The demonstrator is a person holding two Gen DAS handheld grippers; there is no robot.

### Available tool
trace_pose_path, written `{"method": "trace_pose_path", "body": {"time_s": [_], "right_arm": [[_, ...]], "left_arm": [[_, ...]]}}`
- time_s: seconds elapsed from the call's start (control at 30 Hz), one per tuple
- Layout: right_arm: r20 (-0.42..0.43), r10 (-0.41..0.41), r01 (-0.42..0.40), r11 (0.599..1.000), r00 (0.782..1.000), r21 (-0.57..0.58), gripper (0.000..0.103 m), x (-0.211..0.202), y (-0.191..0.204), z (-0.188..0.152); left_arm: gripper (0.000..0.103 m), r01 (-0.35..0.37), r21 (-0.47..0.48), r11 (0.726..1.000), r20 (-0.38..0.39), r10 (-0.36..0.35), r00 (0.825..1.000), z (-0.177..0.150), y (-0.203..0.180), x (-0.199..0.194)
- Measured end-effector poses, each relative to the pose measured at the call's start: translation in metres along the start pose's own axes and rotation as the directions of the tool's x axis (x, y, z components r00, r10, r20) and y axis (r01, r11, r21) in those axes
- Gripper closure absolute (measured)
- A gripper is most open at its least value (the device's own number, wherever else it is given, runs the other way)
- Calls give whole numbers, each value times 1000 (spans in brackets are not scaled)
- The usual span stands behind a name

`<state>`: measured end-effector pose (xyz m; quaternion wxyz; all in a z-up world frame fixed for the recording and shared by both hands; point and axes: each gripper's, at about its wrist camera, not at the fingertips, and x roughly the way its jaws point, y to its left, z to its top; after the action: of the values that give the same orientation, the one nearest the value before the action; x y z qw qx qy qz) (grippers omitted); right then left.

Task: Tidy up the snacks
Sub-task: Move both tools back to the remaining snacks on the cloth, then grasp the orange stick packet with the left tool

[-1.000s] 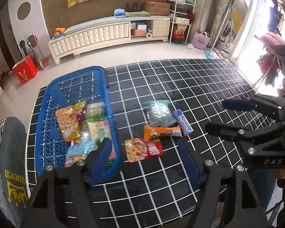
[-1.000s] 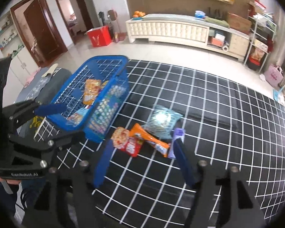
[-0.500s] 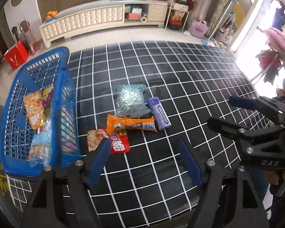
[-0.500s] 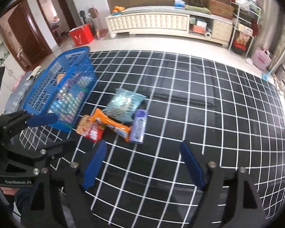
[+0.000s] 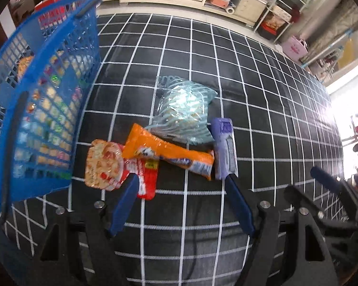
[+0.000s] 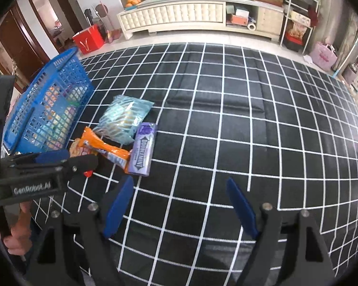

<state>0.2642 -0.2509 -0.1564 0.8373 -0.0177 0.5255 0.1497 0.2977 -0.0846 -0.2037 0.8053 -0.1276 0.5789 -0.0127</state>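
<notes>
Loose snacks lie on the black gridded cloth [image 5: 262,90]: a pale teal bag [image 5: 185,109], an orange packet [image 5: 164,151], a red and white packet [image 5: 107,166] and a purple gum pack [image 5: 224,147]. The blue mesh basket [image 5: 9,124] with several snacks inside stands to their left. My left gripper [image 5: 182,178] hangs open just short of the orange packet, its fingertips near the red packet and the gum pack. My right gripper [image 6: 179,183] is open over bare cloth, to the right of the gum pack [image 6: 142,153], teal bag [image 6: 125,118] and orange packet [image 6: 105,149].
A long cream cabinet [image 6: 191,15] runs along the far wall, with a wire shelf [image 6: 298,21] at its right and a red box [image 6: 88,39] at its left. The cloth to the right of the snacks is bare. A hand [image 6: 16,236] holds the left gripper's handle.
The left gripper has come down and forward, closing on the loose snacks; the basket now sits far left. The right gripper has also dropped closer to the cloth.
</notes>
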Motion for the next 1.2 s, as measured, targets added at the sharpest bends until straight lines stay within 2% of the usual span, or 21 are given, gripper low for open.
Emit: {"method": "trace_pose_path", "body": {"time_s": [0.27,0.43,0.47,0.57,0.63,0.67,0.73,0.77,1.03,1.2], "right_arm": [[-23,49,-47,997,999,64,19,19,-17,-3],[-37,57,-54,996,998,76,19,23,-25,-8],[-39,59,-55,995,998,81,19,24,-26,-8],[-44,60,-56,994,997,90,19,24,-28,-10],[-46,59,-55,994,997,93,19,26,-27,-9],[-47,61,-57,994,997,95,19,26,-26,-10],[-50,63,-57,994,997,98,19,26,-26,-9],[-52,63,-57,993,997,101,19,26,-25,-8],[-44,61,-57,993,997,100,19,14,-14,-1],[-31,47,-45,998,998,50,19,5,4,13]], "left_arm": [[30,-13,-94,995,-41,9,999,17,9,39],[32,-17,-92,996,-37,14,999,28,8,53],[34,-12,-92,996,-34,9,999,29,8,55],[54,-20,-73,997,-33,18,999,30,6,58],[70,4,-58,998,-34,-6,999,30,7,61],[73,17,-45,999,-38,-19,999,30,6,60],[84,15,-9,1000,-35,-15,999,29,2,56],[86,11,8,1000,-30,-11,999,28,0,53],[88,50,109,993,45,-55,997,33,-17,9],[88,57,133,990,97,-70,993,42,-4,-31]]}}
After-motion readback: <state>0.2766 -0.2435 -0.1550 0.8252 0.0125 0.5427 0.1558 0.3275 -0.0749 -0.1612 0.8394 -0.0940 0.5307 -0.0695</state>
